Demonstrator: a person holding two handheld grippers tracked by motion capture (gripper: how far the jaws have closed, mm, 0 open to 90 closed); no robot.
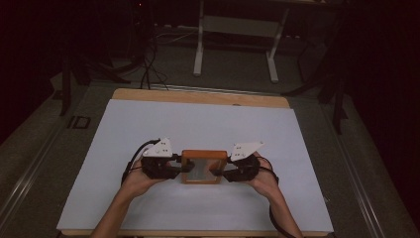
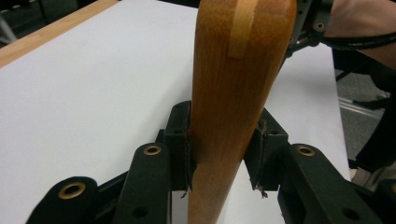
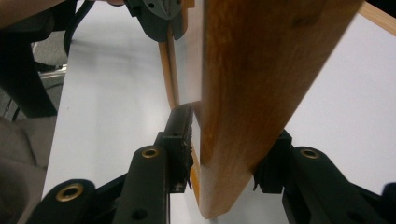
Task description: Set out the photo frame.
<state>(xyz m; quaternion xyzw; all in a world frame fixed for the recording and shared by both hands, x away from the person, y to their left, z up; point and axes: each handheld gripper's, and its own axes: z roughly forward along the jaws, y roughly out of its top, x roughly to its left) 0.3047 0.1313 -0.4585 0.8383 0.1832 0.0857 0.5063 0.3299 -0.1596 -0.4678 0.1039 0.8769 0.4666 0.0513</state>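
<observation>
A small wooden tray (image 1: 200, 154) with an orange-brown rim and a greyish floor lies near the front middle of the white sheet. My left gripper (image 1: 184, 167) holds its left wall. In the left gripper view the rounded wood (image 2: 238, 84) stands between the jaws of the left gripper (image 2: 223, 144), and both pads press on it. My right gripper (image 1: 221, 172) is at the right wall. In the right gripper view the wall (image 3: 261, 74) fills the space between the jaws of the right gripper (image 3: 229, 149), and the pads lie against it. A hand holds each gripper.
A white sheet (image 1: 198, 124) covers most of the wooden table (image 1: 198, 95), whose bare edge shows at the back. Beyond the table stand a white desk frame (image 1: 235, 29) and floor cables (image 1: 148, 69). Dark furniture flanks both sides.
</observation>
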